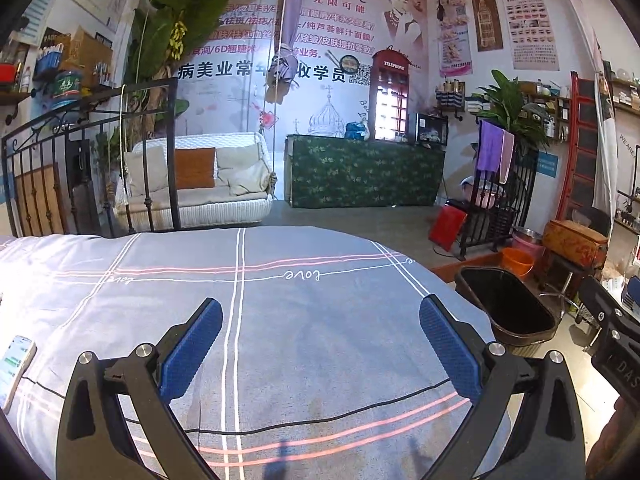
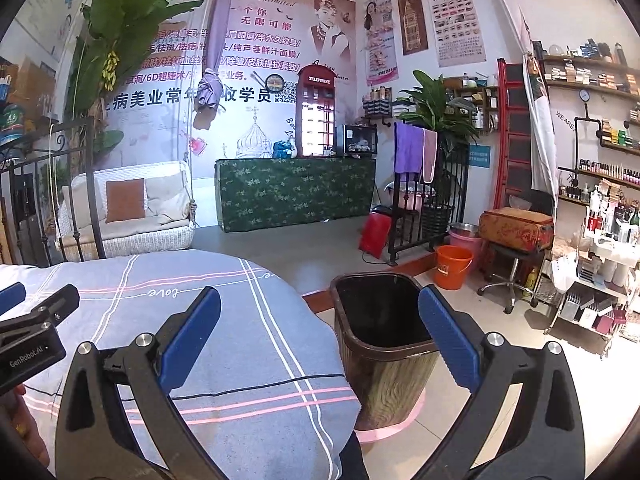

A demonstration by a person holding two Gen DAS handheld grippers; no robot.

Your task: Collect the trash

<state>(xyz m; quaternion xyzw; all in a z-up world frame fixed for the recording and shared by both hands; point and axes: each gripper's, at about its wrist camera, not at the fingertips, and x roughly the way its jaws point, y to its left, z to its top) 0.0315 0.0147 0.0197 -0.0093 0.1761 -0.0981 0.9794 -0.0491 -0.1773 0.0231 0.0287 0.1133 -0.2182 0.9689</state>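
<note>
1. While both grippers hover over the bed (image 1: 320,320), neither carries anything: the left gripper (image 1: 320,344) has its jaws spread wide with only bedspread between them, and the right gripper (image 2: 320,340) is spread just as wide, empty.
2. Trash bin (image 2: 384,344): dark, wood-grain sides, open top, standing on the floor just beside the bed's edge. In the right wrist view it sits at about 1 o'clock, partly between the fingers; in the left wrist view it lies toward 3 o'clock (image 1: 508,308). Interior looks dark; contents cannot be told.
3. No loose trash is visible on the bedspread in either view. Judgement: either collection is finished or the next piece lies outside both views.
4. Phone (image 1: 16,364) rests at the bed's 9 o'clock edge, screen lit; a thin black cable (image 1: 320,420) runs across the cover from it. Judgement: belongings, not trash; leave them.
5. Judgement: the bin is placed close to the bed so a drop needs only a short swing, and the right gripper already faces it.
6. Risk: snagging the cable in a low sweep.
</note>
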